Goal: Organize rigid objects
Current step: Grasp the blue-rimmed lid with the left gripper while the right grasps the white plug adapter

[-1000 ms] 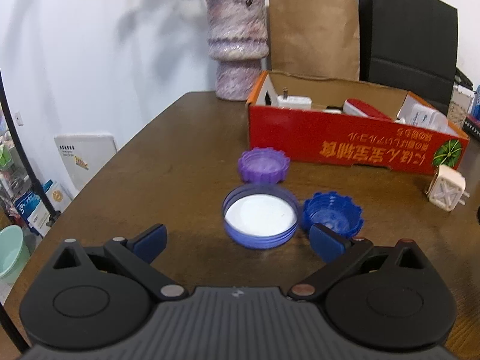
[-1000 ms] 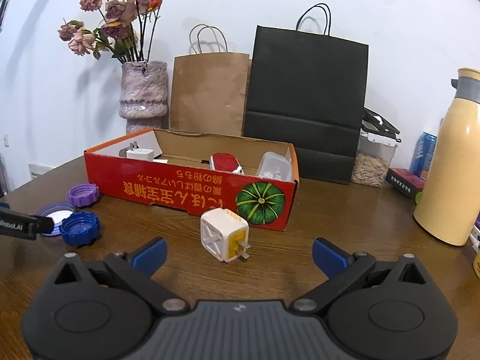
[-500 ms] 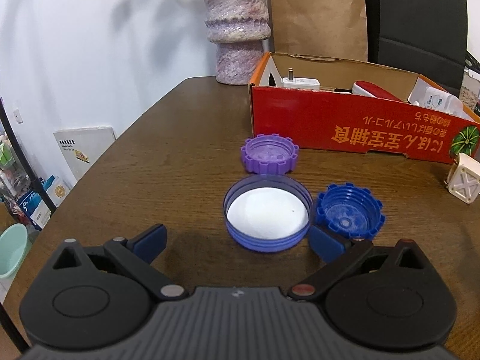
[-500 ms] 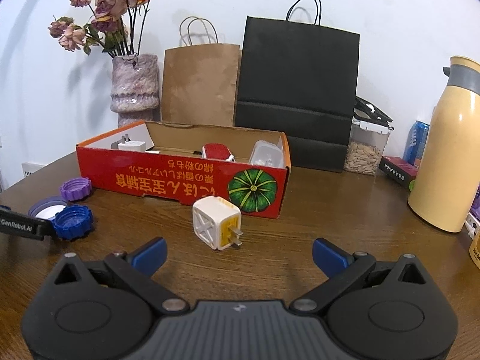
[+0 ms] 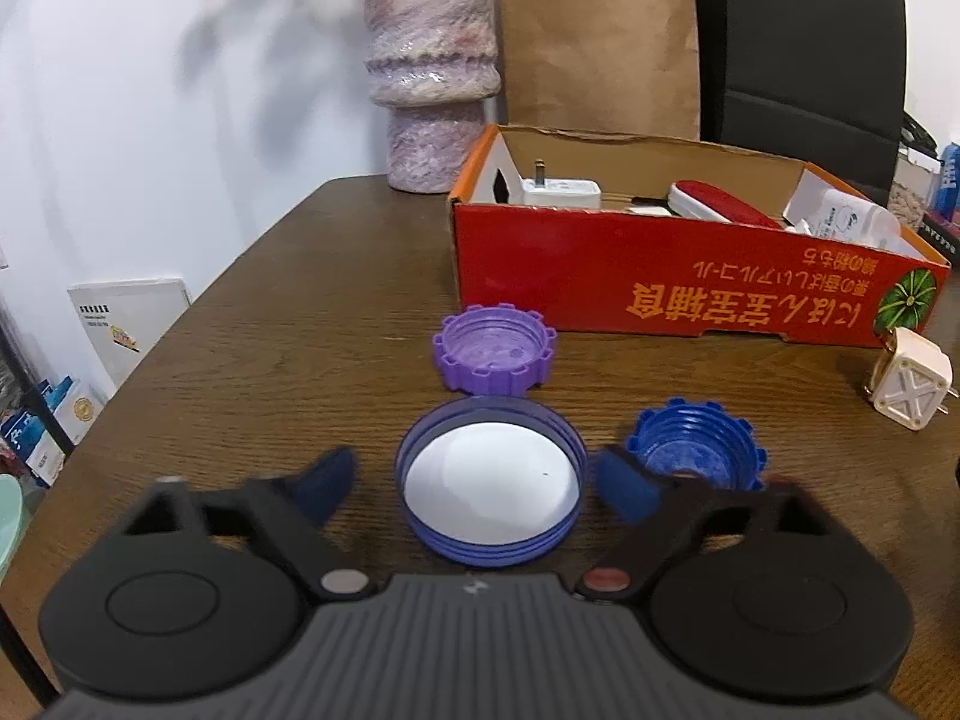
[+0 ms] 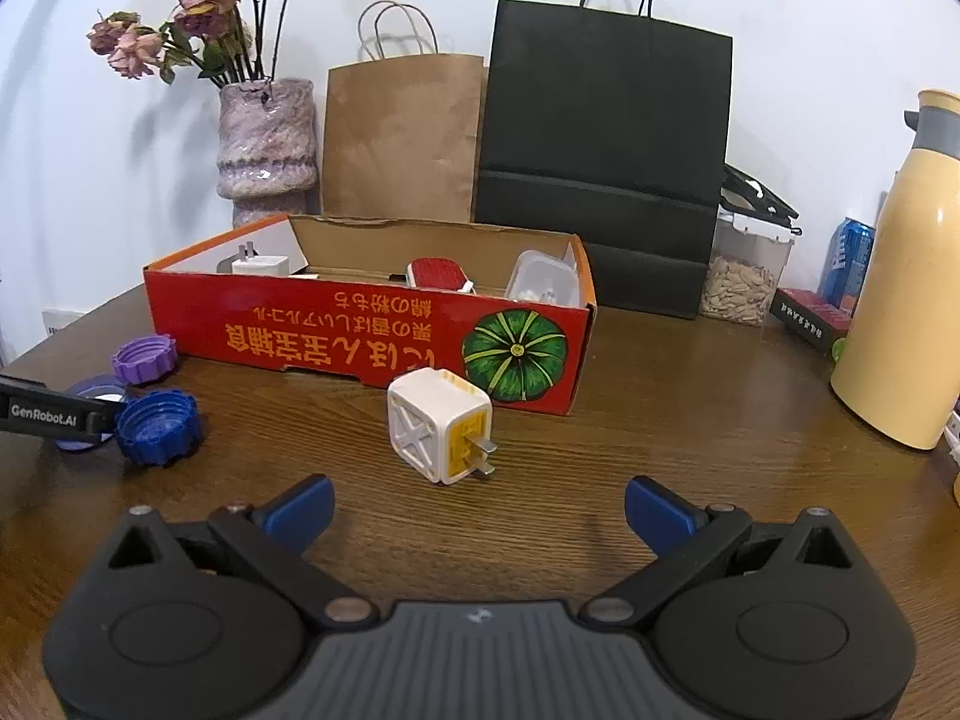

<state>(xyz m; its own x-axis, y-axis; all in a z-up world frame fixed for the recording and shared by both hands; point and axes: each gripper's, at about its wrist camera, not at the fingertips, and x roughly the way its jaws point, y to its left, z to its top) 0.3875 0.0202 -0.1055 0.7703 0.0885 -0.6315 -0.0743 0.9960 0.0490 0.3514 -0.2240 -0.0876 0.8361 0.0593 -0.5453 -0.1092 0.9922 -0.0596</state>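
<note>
Wooden tabletop [image 5: 288, 324] carries the work. On it the wide lid [image 5: 491, 483], white inside, lies between the left gripper [image 5: 474, 489]'s fingers, which are closing but not yet touching. A purple cap [image 5: 492, 355] sits at twelve o'clock, a blue cap [image 5: 696, 450] at three. Grasping is under way; next comes a lift toward the red box [image 5: 672, 282]. The right gripper [image 6: 477, 510] waits wide, empty, a white plug cube [image 6: 438, 432] ahead.

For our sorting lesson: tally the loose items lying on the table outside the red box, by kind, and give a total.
Lids: 3 (purple lid, wide blue lid, dark blue lid)
Plug adapters: 1 (white plug adapter)
Total: 4
</note>
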